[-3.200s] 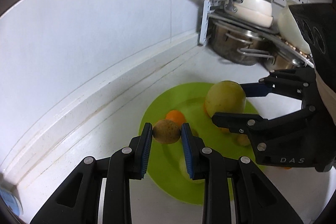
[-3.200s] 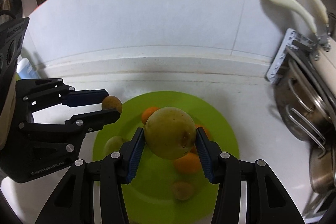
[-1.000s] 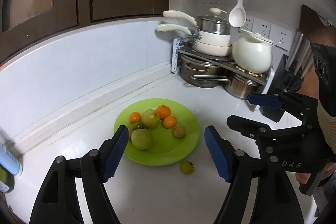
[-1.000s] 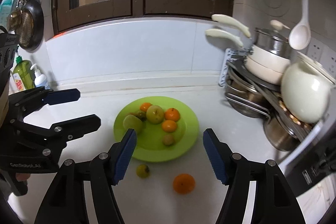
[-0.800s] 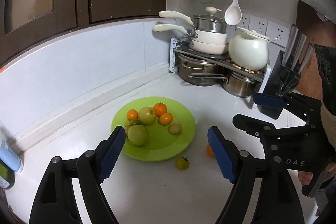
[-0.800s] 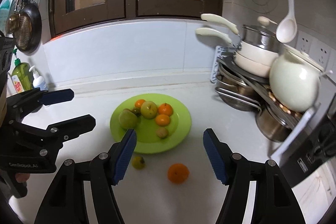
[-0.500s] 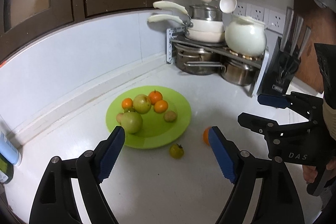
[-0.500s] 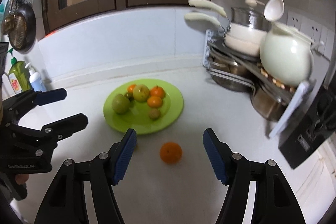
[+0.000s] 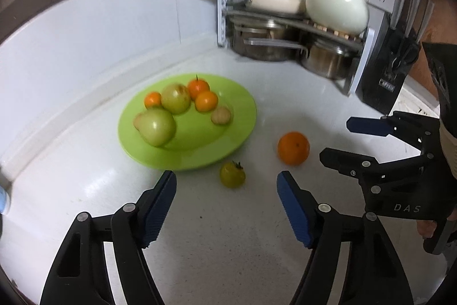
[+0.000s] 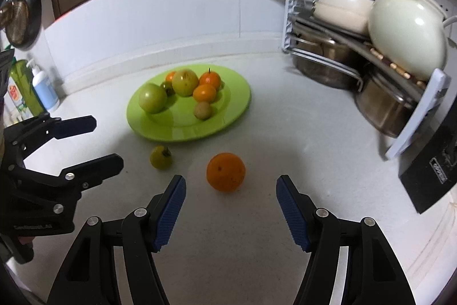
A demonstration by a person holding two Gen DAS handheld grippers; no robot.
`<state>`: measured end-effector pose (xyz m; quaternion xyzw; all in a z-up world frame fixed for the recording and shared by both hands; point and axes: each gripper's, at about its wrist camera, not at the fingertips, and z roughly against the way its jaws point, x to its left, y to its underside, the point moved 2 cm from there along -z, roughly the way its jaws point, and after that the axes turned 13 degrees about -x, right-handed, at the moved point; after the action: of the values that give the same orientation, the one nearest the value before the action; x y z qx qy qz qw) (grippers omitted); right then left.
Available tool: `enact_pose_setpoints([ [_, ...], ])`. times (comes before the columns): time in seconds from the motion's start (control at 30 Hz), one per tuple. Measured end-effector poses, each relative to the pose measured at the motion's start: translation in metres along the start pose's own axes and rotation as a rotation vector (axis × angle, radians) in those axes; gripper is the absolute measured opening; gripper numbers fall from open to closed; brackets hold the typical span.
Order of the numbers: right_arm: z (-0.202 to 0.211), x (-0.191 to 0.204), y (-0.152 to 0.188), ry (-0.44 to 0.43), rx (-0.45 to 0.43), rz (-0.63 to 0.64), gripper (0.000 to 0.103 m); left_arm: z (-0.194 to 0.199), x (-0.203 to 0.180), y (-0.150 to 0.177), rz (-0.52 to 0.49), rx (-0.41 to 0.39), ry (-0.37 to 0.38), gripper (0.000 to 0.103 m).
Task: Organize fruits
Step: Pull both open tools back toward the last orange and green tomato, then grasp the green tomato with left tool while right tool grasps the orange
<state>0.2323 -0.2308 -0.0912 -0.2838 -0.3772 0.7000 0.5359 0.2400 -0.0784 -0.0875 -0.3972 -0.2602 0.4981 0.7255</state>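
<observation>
A green plate on the white counter holds several fruits: two green apples, small oranges and a brown kiwi. Off the plate lie a small green-yellow tomato and a large orange. My left gripper is open and empty, just short of the tomato. My right gripper is open and empty, just short of the orange. Each gripper shows in the other's view, the right one and the left one.
A metal rack with pots, a white kettle and a ladle stands at the back right corner. A black knife block stands to its right. Soap bottles stand at the far left by the wall.
Both grippers let go of their fruits on the plate, opened wide and pulled back. Over the last second they came lower and closer to the tomato and the orange on the counter.
</observation>
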Motion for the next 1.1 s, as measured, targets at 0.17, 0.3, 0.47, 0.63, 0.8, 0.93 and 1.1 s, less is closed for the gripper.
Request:
enact_pose_setpoints([
  [0.17, -0.022, -0.003, 0.006, -0.024, 0.041, -0.013, 0.066, -0.027, 0.002, 0.007, 0.019, 0.063, 0.017, 0.063],
  [0.3, -0.037, -0.007, 0.009, -0.033, 0.066, -0.021, 0.066, -0.046, 0.001, 0.010, 0.029, 0.103, 0.031, 0.059],
  [0.47, -0.049, -0.007, 0.009, -0.036, 0.085, -0.012, 0.066, -0.060, -0.003, 0.010, 0.031, 0.128, 0.037, 0.052],
  [0.63, -0.059, -0.005, 0.010, -0.043, 0.104, -0.001, 0.062, -0.071, -0.005, 0.011, 0.033, 0.146, 0.038, 0.046],
  [0.8, -0.066, -0.004, 0.011, -0.057, 0.120, -0.011, 0.056, -0.077, -0.005, 0.013, 0.018, 0.162, 0.043, 0.036],
  [0.93, -0.068, -0.003, 0.011, -0.066, 0.126, -0.012, 0.047, -0.080, -0.004, 0.014, 0.022, 0.168, 0.046, 0.030],
  [1.1, -0.069, -0.001, 0.011, -0.071, 0.126, -0.012, 0.043, -0.079, -0.004, 0.014, 0.024, 0.166, 0.046, 0.029],
])
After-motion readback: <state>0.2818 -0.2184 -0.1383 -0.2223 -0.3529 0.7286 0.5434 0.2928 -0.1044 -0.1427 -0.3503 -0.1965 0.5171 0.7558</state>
